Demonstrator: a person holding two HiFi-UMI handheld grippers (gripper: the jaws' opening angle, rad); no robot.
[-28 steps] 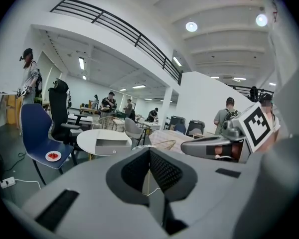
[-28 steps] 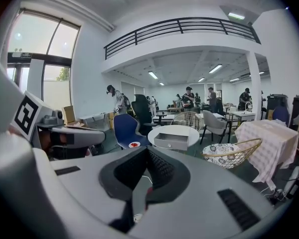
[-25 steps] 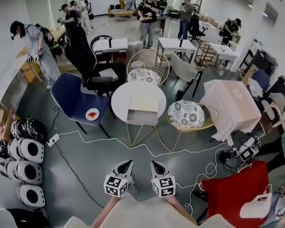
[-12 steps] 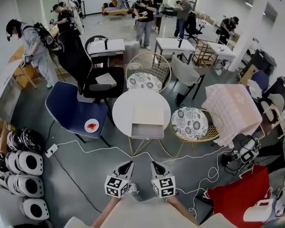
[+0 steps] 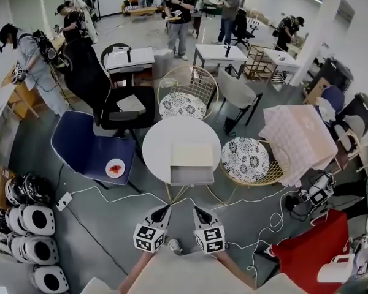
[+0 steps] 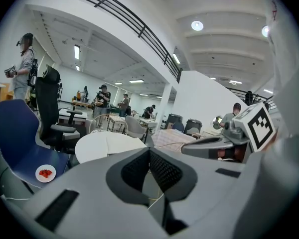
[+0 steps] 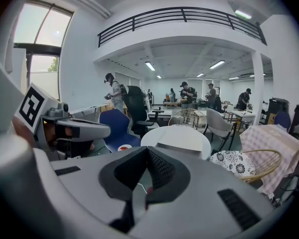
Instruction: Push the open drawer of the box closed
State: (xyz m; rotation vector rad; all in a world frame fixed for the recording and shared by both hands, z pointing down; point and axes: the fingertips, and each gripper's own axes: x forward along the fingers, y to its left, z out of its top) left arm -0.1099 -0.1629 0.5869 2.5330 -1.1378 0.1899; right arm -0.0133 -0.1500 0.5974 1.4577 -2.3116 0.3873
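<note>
Table [image 5: 156,144]: round, white, on thin legs, standing mid-floor ahead of the person.
Box [image 5: 192,152]: pale, flat-topped, lying on the table's near half, a little right of centre.
Drawer [image 5: 190,175]: open, drawn out of the box toward the person; its front reaches about as far as the table's near rim.
Left gripper [image 5: 165,209]: held low before the person's body, over the floor, tip aimed at the table. Well apart from the box. Jaws pressed together, nothing between them.
Right gripper [image 5: 198,210]: just beside the left gripper at the same height, tip likewise aimed at the table. Well apart from the drawer. Jaws pressed together, nothing held.
Marker cubes [image 5: 148,237]: one on each gripper, faces turned upward.
Cable [image 5: 110,192]: white, trailing over the grey floor between the grippers and the table.
Blue chair [image 5: 80,141]: left of the table. A small plate [image 5: 115,168] with something red on it lies on the seat.
Wicker chair [image 5: 245,159]: patterned cushion, just right of the table. A second one of the same kind stands beyond the table.
Checked cloth [image 5: 297,136]: draped over a table further right.
Helmets [image 5: 34,219]: white, in a row on the floor at far left.
People: several standing at the far side of the room, one at the left wall.
</note>
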